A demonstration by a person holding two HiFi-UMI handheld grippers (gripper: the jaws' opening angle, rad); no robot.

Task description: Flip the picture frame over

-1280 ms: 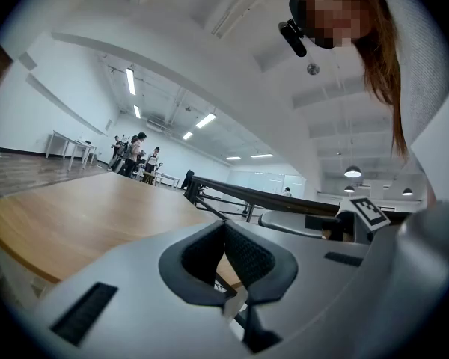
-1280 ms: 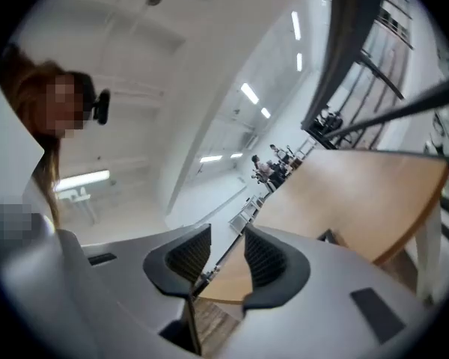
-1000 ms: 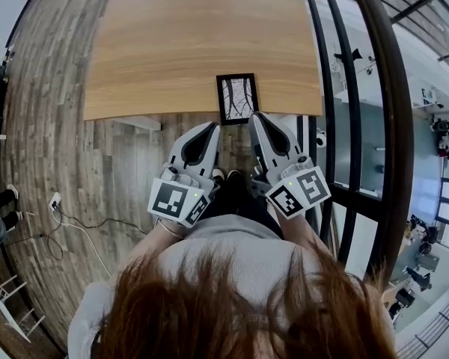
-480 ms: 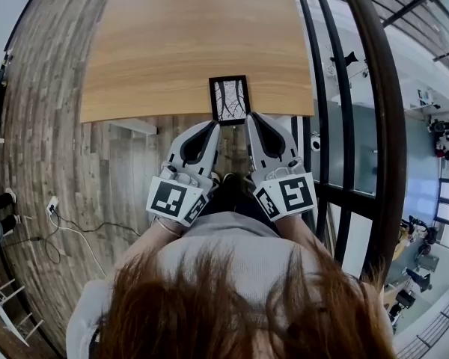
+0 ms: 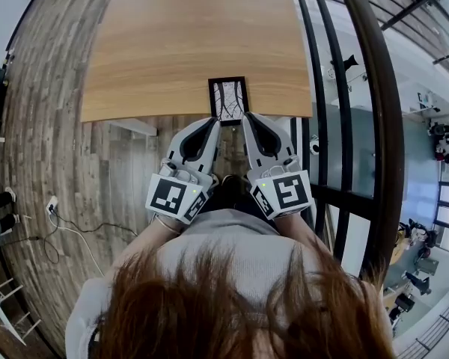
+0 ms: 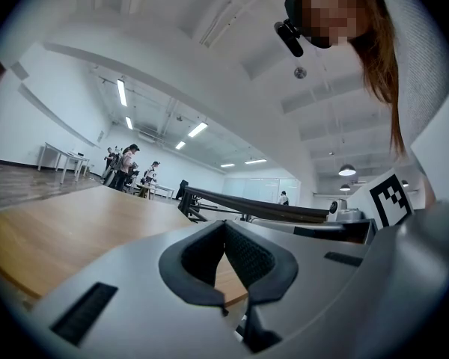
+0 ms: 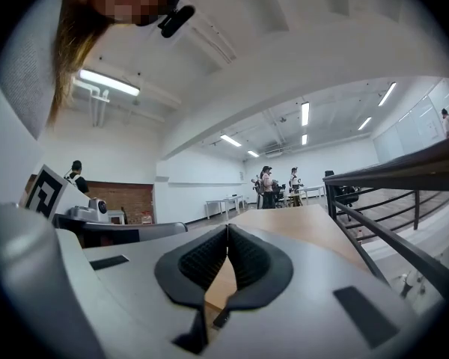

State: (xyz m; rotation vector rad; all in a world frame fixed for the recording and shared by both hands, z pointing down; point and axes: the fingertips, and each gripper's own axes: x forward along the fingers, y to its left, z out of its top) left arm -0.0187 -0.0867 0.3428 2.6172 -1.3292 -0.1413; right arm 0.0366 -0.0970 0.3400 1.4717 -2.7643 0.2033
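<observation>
Just then the picture frame (image 5: 229, 100) lay flat on the wooden table (image 5: 187, 43) with its picture side up, a black border around what looked like bare branches. It sat at the table's near edge, a little right of the middle of the head view, and its lower end seemed to reach slightly past that edge.

Both tools were held out level below it. The left gripper (image 5: 213, 123) pointed at the frame's lower left corner and the right gripper (image 5: 248, 117) at its lower right corner, so the frame's near end sat between the two tips. From where I stood I couldn't tell whether either tip touched the frame.

In the left gripper view, the left gripper (image 6: 224, 224) had its dark ribbed pads pressed together at the tips, with nothing caught between them. The right gripper (image 7: 228, 227) showed the same in its own view: pads meeting at the tip, nothing held, and only the tabletop visible through the gap behind.

The marker cubes sat near the person's body, the left marker cube (image 5: 176, 198) and the right marker cube (image 5: 284, 193), low in the frame. A black railing (image 5: 344, 88) curved down the right side. A cable (image 5: 75, 226) trailed over the plank floor (image 5: 45, 126) at lower left. Several people (image 6: 123, 163) stood far off at the left of the left gripper view.
</observation>
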